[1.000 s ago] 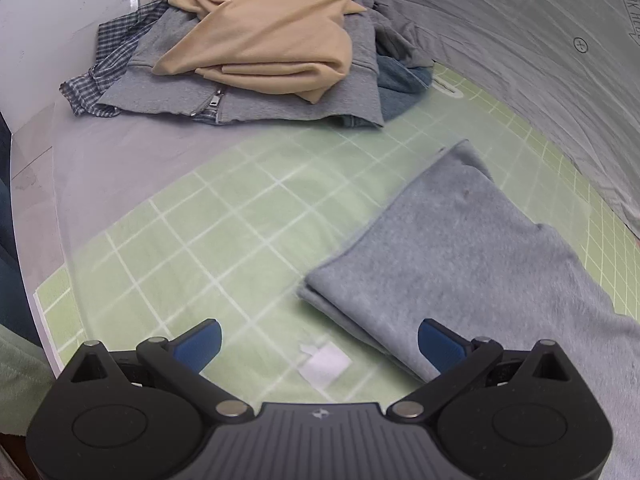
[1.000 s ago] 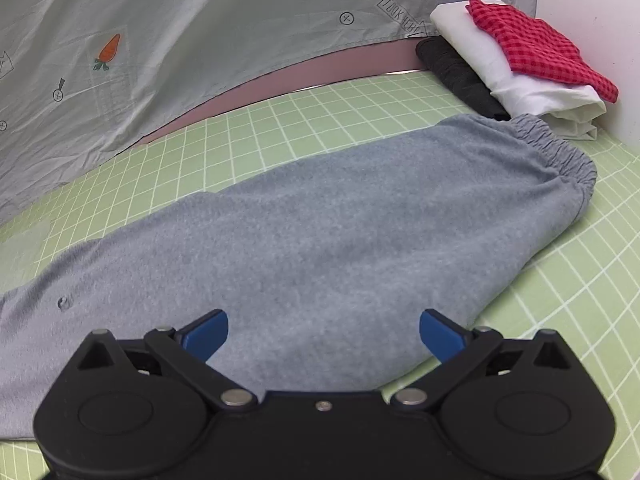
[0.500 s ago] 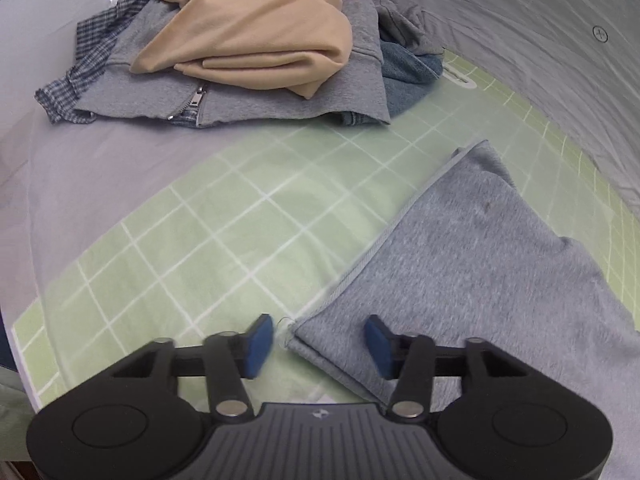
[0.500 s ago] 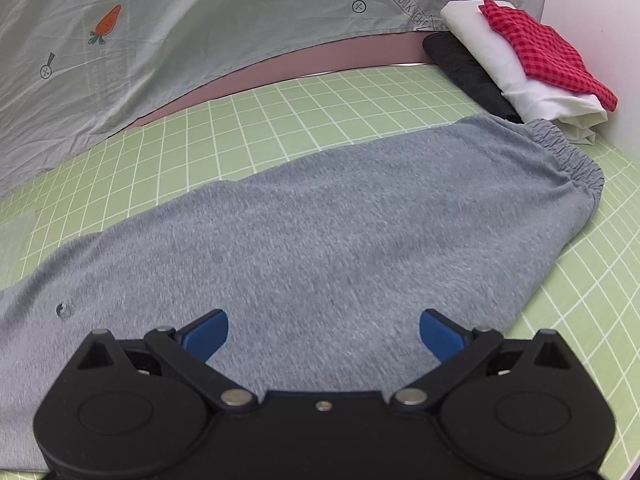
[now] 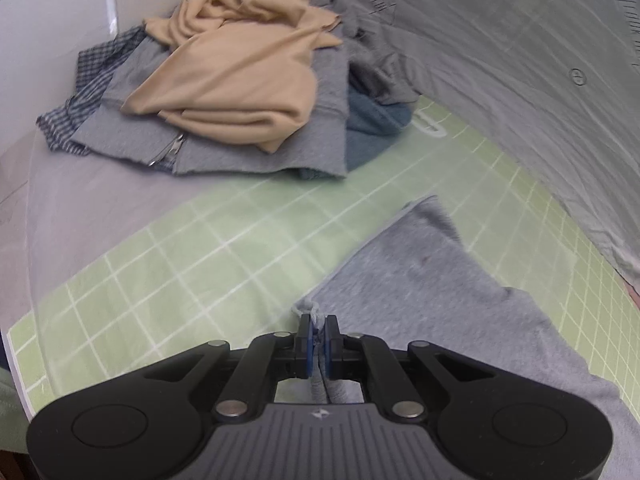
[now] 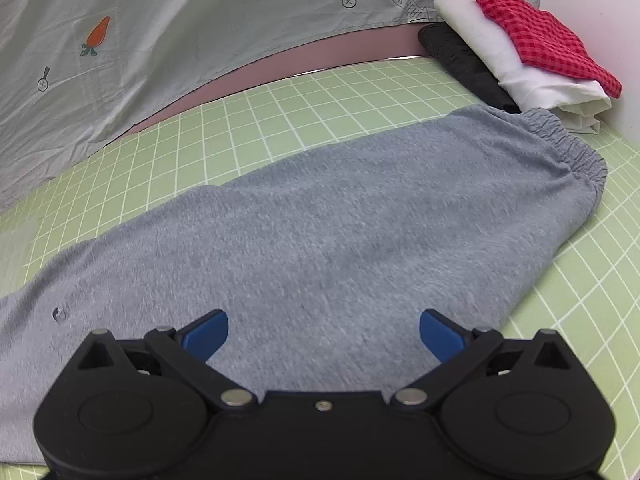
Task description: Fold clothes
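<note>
Grey sweatpants (image 6: 340,232) lie folded lengthwise on the green grid mat (image 6: 280,112), elastic waistband (image 6: 568,148) at the right. In the left wrist view the leg end (image 5: 432,292) lies on the mat (image 5: 180,264). My left gripper (image 5: 318,330) is shut on the near corner of the leg hem, with fabric pinched between the blue pads. My right gripper (image 6: 324,330) is open and empty, hovering over the middle of the pants near their front edge.
A heap of unfolded clothes, with a beige top (image 5: 240,72) on a grey zip hoodie (image 5: 240,148), lies at the far left. A folded stack with a red checked cloth (image 6: 540,36) on white stands by the waistband. A grey printed sheet (image 6: 180,28) hangs behind.
My left gripper moved forward to the leg hem corner and closed on it. My right gripper stayed open and shifted only slightly over the pants.
</note>
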Demonstrator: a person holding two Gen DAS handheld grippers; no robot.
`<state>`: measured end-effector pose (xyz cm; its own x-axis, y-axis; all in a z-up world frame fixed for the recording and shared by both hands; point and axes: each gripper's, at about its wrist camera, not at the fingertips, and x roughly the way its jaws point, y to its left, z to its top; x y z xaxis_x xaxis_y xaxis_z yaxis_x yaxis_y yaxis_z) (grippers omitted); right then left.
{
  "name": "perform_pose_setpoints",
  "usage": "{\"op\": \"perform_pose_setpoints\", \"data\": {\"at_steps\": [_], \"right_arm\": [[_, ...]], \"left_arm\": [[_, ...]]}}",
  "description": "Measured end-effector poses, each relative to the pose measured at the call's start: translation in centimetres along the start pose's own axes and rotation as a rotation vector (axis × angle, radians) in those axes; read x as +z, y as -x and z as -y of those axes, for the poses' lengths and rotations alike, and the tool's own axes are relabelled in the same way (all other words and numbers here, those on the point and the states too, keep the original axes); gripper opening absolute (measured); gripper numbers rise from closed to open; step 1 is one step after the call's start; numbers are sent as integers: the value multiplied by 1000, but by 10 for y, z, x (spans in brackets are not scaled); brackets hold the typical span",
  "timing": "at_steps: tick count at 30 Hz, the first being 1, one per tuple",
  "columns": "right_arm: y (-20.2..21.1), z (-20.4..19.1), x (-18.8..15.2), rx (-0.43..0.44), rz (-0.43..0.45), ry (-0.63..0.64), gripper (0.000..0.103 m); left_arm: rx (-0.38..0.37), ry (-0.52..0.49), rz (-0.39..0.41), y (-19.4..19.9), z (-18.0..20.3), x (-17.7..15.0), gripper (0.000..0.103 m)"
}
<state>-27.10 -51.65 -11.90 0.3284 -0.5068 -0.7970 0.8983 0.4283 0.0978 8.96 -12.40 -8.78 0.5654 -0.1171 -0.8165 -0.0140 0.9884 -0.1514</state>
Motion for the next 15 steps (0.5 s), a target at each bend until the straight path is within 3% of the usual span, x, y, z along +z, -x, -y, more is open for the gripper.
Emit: {"op": "perform_pose_setpoints", "data": {"at_steps": [3,8,12,15], "right_arm": [[2,19,-1,2,-5,-8,103],[8,53,1,-10,4,-26,103],[9,79,3,-27,13,-62,103],[7,94,2,-35,15,-87,103]], "left_arm": [[-75,-76,31,21,48,-9,5],[-246,-324,36,70,144,-95,4],[-380,-575,-60,86,196,-179,5],[-383,-672,-178,69,208,-213,6]]}}
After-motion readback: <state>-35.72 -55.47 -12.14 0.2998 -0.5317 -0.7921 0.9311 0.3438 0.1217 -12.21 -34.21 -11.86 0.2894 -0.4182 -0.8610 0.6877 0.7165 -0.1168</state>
